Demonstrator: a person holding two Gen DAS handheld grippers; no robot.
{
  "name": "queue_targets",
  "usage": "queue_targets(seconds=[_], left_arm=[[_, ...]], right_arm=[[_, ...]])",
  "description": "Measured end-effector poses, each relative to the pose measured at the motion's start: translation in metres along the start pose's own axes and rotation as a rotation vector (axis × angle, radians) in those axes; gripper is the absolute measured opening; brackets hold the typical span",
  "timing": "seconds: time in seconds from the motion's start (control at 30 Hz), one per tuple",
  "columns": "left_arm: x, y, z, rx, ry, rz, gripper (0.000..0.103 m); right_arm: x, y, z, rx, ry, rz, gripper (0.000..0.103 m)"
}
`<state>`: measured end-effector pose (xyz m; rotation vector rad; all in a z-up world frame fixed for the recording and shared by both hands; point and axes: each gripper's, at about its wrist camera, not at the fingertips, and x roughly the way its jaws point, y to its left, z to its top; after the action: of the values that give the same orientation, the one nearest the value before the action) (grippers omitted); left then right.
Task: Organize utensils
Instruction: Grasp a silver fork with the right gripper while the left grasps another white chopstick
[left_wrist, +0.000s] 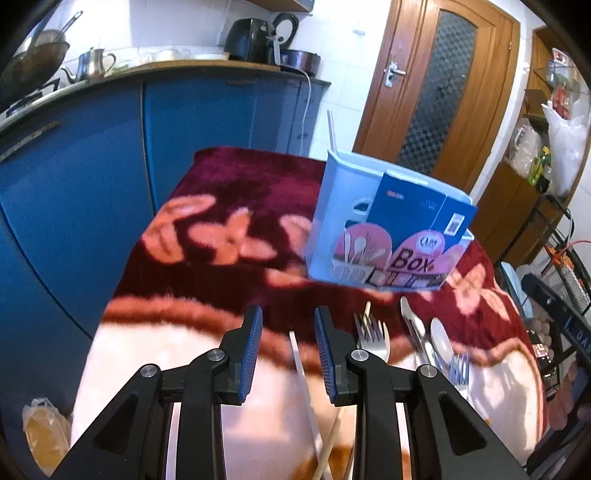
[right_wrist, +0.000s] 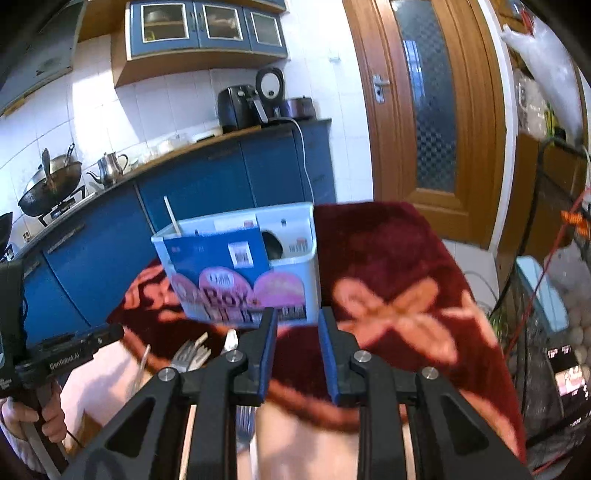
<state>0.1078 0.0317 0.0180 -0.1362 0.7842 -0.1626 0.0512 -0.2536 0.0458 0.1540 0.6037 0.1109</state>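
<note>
A light blue utensil box (left_wrist: 384, 221) with a blue and pink label stands on the red floral blanket (left_wrist: 221, 206); a white stick (left_wrist: 331, 129) pokes up from it. The box also shows in the right wrist view (right_wrist: 243, 266). My left gripper (left_wrist: 288, 328) is open and empty above a white chopstick (left_wrist: 301, 369). To its right lie a fork (left_wrist: 373, 336), a knife (left_wrist: 415, 328), a spoon (left_wrist: 441, 338) and another fork (left_wrist: 460, 373). My right gripper (right_wrist: 297, 325) is open and empty, just in front of the box, with forks (right_wrist: 192, 356) to its left.
Blue kitchen cabinets (left_wrist: 92, 147) stand behind the table. A wooden door (left_wrist: 436, 85) is at the back right. Racks and bags (left_wrist: 554, 155) crowd the right side. The person's hand and left gripper handle (right_wrist: 40, 373) are at the left of the right wrist view.
</note>
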Motion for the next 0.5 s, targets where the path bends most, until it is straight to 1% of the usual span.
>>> queue_targets(seconds=[0.23,0.5], left_arm=[[0.007,0.002,-0.008,-0.001,0.066,-0.001,0.030],[0.021,-0.003,-0.017,0.015,0.148,-0.005,0.030]], right_arm=[[0.002,-0.011,-0.025,0.063,0.059,0.013,0.029],[0.006,-0.021,-0.039,0.095,0.104,0.004,0.031]])
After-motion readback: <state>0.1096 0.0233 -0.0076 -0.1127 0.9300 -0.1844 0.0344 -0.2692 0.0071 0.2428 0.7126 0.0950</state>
